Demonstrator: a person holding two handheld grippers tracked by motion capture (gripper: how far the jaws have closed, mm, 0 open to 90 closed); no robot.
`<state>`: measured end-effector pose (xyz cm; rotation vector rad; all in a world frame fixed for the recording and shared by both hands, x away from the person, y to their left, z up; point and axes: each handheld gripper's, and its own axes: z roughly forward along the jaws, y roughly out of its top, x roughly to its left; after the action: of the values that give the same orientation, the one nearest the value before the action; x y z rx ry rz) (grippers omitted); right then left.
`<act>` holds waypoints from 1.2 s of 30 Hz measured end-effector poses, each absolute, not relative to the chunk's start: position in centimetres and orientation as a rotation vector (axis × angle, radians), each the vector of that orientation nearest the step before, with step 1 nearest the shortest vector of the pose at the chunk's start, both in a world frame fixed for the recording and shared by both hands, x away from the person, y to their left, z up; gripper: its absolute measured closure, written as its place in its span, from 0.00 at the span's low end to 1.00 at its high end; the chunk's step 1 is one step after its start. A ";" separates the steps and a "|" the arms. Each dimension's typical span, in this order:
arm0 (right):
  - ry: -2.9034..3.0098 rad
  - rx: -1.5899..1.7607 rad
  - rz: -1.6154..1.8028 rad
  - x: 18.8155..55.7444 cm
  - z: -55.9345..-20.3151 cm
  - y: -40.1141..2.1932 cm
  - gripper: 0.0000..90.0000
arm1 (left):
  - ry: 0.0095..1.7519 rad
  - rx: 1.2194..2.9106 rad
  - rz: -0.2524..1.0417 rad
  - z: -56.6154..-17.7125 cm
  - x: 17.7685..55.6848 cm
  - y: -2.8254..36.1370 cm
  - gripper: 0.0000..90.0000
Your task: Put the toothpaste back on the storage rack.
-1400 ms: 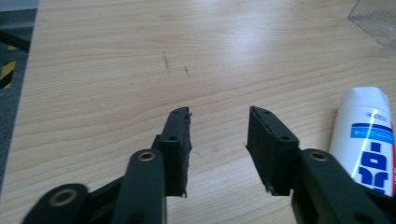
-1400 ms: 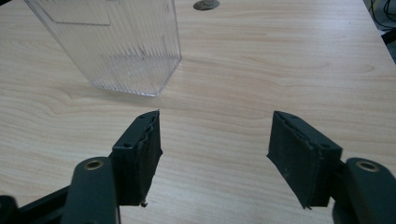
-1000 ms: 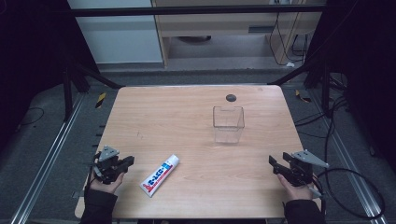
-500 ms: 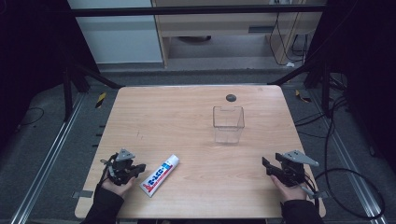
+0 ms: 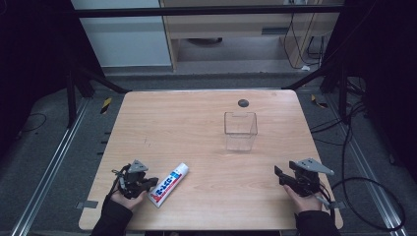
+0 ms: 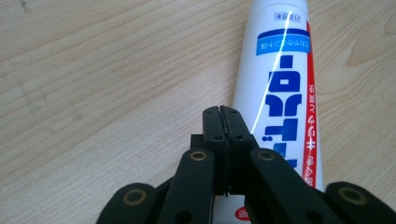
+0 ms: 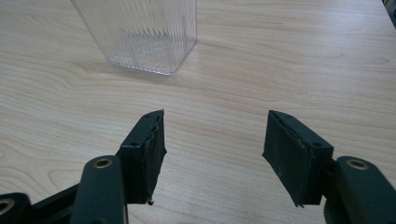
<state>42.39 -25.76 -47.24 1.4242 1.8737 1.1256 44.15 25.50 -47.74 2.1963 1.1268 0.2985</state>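
Note:
A white toothpaste tube with blue and red print lies slanted on the wooden table near the front left. My left gripper rests at the tube's lower end. In the left gripper view its jaws are pressed together with nothing between them, and their tips sit just left of the tube. My right gripper is at the front right. Its jaws have just been opening and stand apart over bare wood. A clear ribbed container stands ahead of them.
The clear square container stands upright right of the table's centre. A small dark round disc lies behind it near the far edge. Cables trail on the floor to the right of the table.
My left hand has slid right, bringing its gripper up against the tube's end. The right gripper has stayed almost in place.

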 end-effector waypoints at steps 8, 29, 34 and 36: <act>1.874 1.428 1.133 42.3 -47.2 -25.7 0.42 | 1.117 2.211 0.292 -47.8 43.6 25.2 1.00; 1.869 1.430 1.126 42.4 -47.3 -25.8 0.40 | 1.026 2.267 0.203 -48.0 42.1 22.7 1.00; 1.872 1.435 1.127 42.4 -47.3 -25.8 0.40 | 1.002 2.275 0.190 -48.1 42.0 22.0 1.00; 1.873 1.435 1.126 42.4 -47.3 -25.8 0.40 | 0.988 2.279 0.191 -48.1 41.9 21.5 1.00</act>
<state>42.45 -25.81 -47.33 1.4345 1.8732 1.1258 41.87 21.53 -48.09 2.2785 0.9883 0.1910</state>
